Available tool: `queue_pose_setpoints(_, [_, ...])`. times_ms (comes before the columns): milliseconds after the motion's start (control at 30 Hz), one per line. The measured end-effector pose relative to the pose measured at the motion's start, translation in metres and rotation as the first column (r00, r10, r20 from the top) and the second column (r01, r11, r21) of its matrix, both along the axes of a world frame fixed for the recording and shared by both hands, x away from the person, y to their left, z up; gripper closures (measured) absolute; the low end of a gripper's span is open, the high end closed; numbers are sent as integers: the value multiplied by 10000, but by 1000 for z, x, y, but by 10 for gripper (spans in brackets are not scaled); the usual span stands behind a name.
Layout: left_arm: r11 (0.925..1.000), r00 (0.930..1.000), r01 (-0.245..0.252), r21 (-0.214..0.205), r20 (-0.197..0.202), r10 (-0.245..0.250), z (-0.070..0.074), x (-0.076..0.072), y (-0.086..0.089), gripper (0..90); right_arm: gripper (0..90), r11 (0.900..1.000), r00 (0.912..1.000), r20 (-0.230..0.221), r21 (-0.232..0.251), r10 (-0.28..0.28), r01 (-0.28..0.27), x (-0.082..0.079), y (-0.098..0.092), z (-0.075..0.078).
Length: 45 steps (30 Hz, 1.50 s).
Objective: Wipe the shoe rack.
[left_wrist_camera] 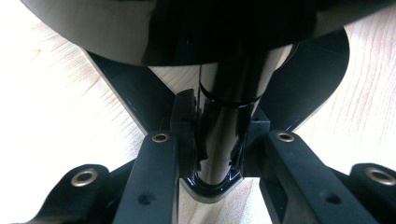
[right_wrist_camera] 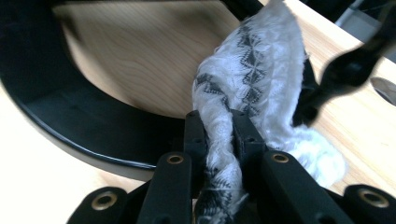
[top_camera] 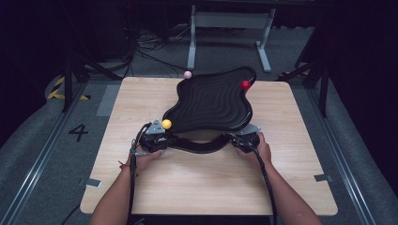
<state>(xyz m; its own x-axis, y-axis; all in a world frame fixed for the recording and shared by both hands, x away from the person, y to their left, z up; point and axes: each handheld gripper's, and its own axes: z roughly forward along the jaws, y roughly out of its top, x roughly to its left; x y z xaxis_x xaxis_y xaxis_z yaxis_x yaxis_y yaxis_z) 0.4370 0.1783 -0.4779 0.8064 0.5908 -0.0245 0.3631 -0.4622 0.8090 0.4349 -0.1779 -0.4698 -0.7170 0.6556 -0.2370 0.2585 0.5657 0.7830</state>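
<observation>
Both forearms come in low: left gripper (top_camera: 157, 138) clenched on the glossy black wavy tray's (top_camera: 211, 101) curved base bar, right gripper (right_wrist_camera: 218, 135) pinching a white patterned cloth (right_wrist_camera: 254, 79) beside it. Thin grip; tray could tip off the wooden table (top_camera: 141, 187).

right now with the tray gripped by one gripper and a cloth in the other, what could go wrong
The left gripper clamps only the thin edge of the black tray, so it might slip or twist. The red ball sits by the tray's rim and could roll off. The cloth in the right gripper might snag underneath.
</observation>
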Motion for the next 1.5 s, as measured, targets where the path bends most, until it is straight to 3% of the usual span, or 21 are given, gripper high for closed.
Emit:
queue_pose_setpoints(267, [10000,10000,8,25,25,-8,0,0,0,740,791,9989,9989,-42,-34,471,-471,-8,8,1])
queue_pose_setpoints(467, [10000,10000,8,20,26,-8,0,0,0,741,789,9924,9923,-195,-99,1224,-1226,-20,27,-4])
queue_pose_setpoints(600, [10000,10000,-5,4,7,5,0,0,0,740,789,9895,9897,-131,-219,1427,-1430,-26,34,-5])
queue_pose_setpoints(1100, [10000,10000,-2,6,8,2,0,0,0,740,789,9743,9740,-293,230,2248,-2242,-42,55,-6])
queue_pose_setpoints(1367, [10000,10000,5,0,-13,-5,0,0,0,740,792,9734,9731,-249,71,2291,-2290,-43,58,-5])
queue_pose_setpoints(1500, [10000,10000,13,-3,-16,-13,0,0,0,740,793,9776,9775,-165,-60,2105,-2106,-40,54,-5])
